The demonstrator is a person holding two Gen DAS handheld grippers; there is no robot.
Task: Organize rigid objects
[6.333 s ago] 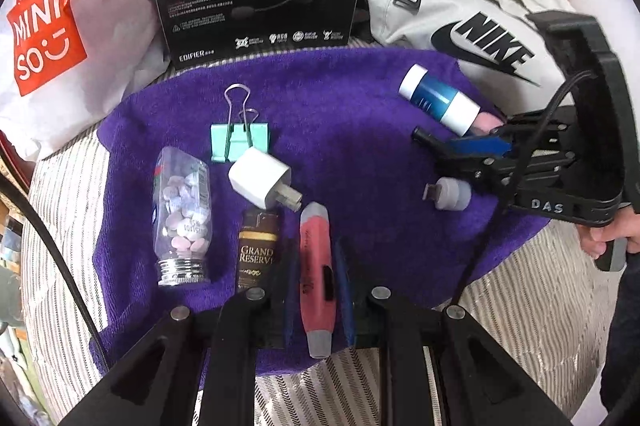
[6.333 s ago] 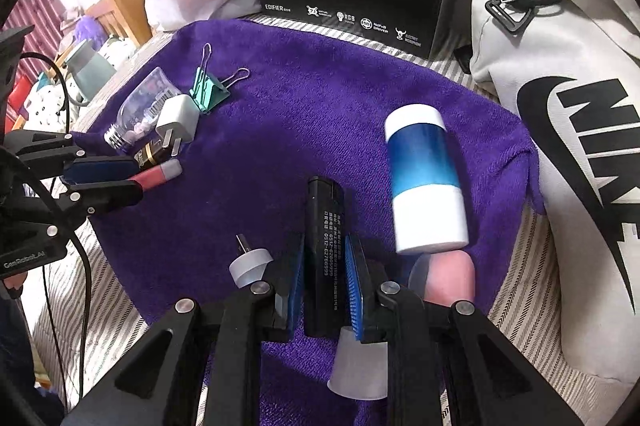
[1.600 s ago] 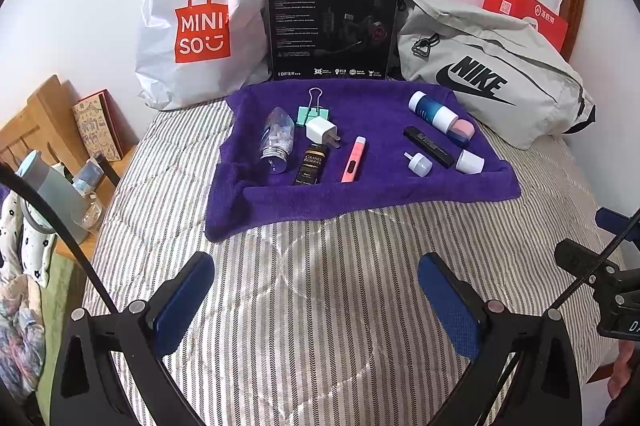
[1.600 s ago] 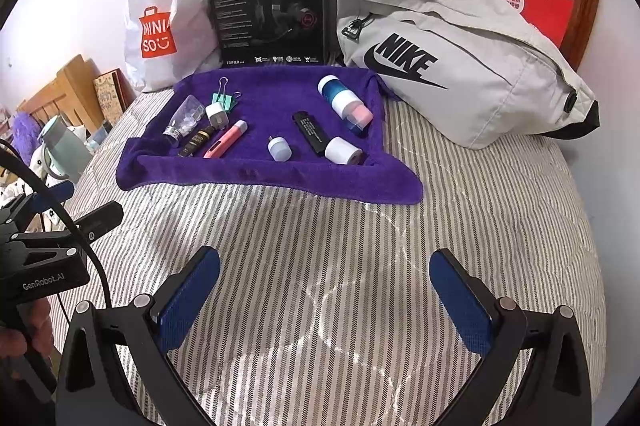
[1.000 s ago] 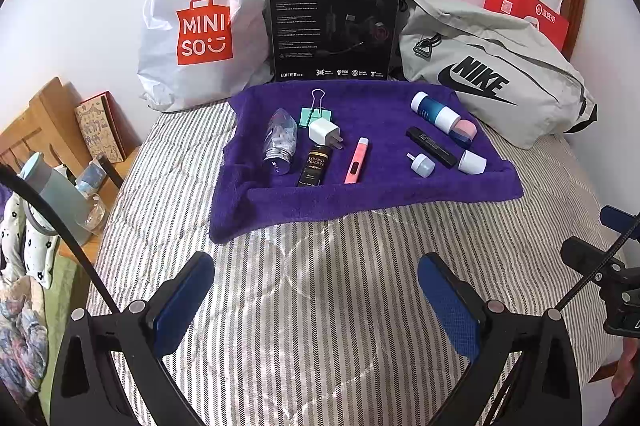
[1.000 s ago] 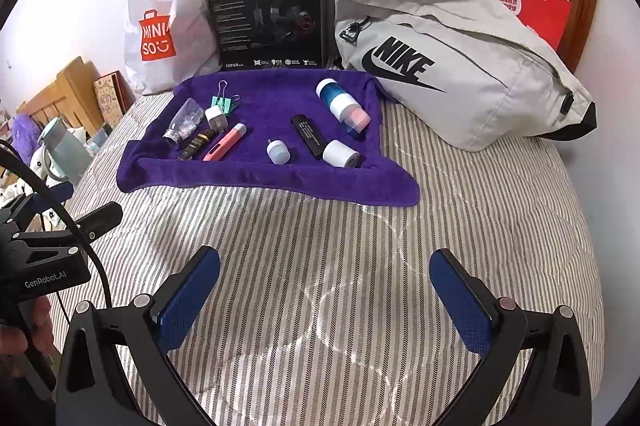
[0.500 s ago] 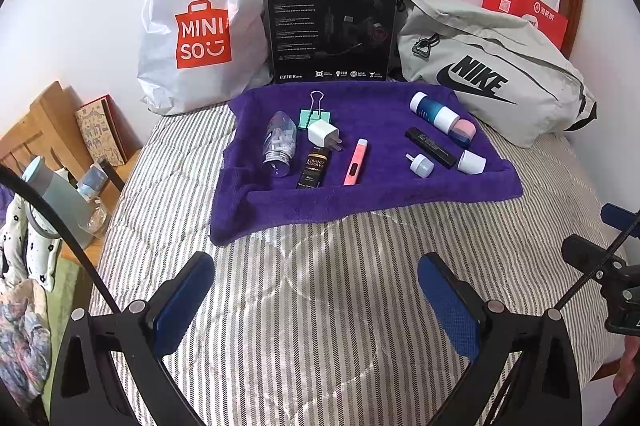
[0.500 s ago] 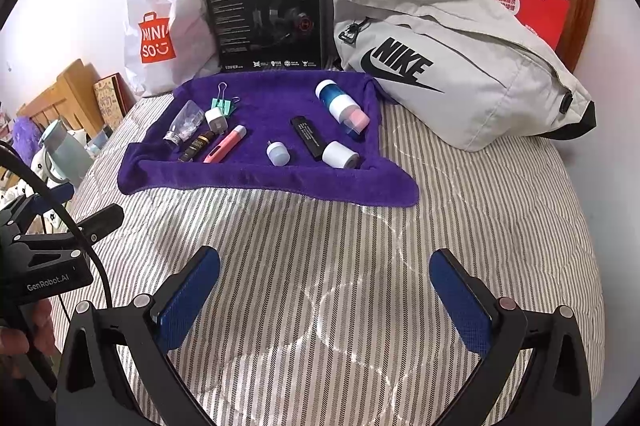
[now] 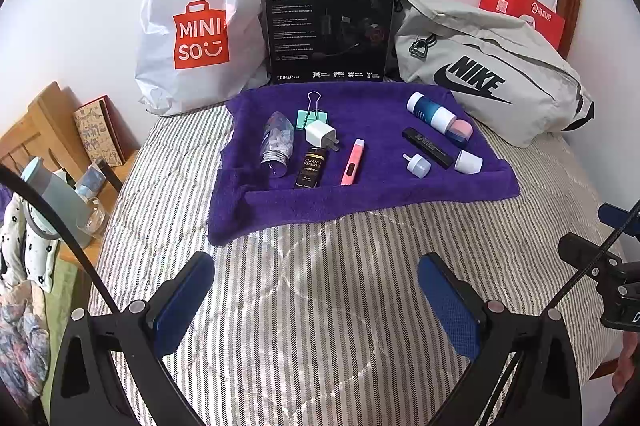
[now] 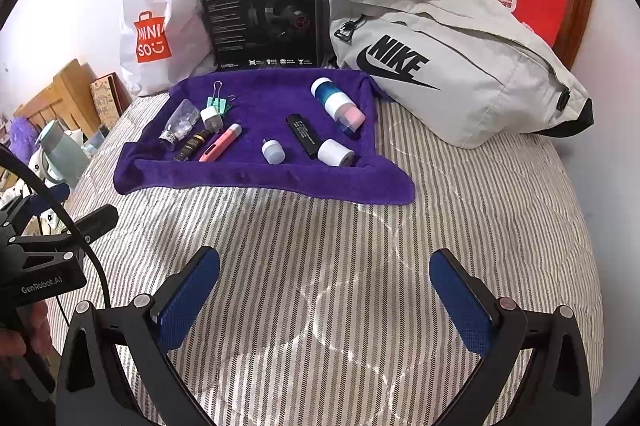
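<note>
1. Left gripper [image 9: 316,298] has its jaws spread wide and holds nothing. It hovers over the striped bed [image 9: 360,306], well short of the purple towel [image 9: 360,202].
2. Right gripper [image 10: 324,296] is likewise wide apart and empty, also over the bed.
3. All items lie on the towel. Left group: pill bottle [image 9: 277,142], binder clip [image 9: 312,114], charger plug [image 9: 320,136], dark sachet [image 9: 311,168], pink pen [image 9: 353,161]. Right group: black stick [image 9: 427,148], blue-and-white bottle [image 9: 434,114], two small white caps [image 9: 417,165].
4. Handling, judged: everything looks light and stiff. The pill bottle and round caps are smooth and likely to roll, so grip them across the middle. Take the pen and stick mid-length, across the narrow side.
5. The towel is soft, so press down lightly.
</note>
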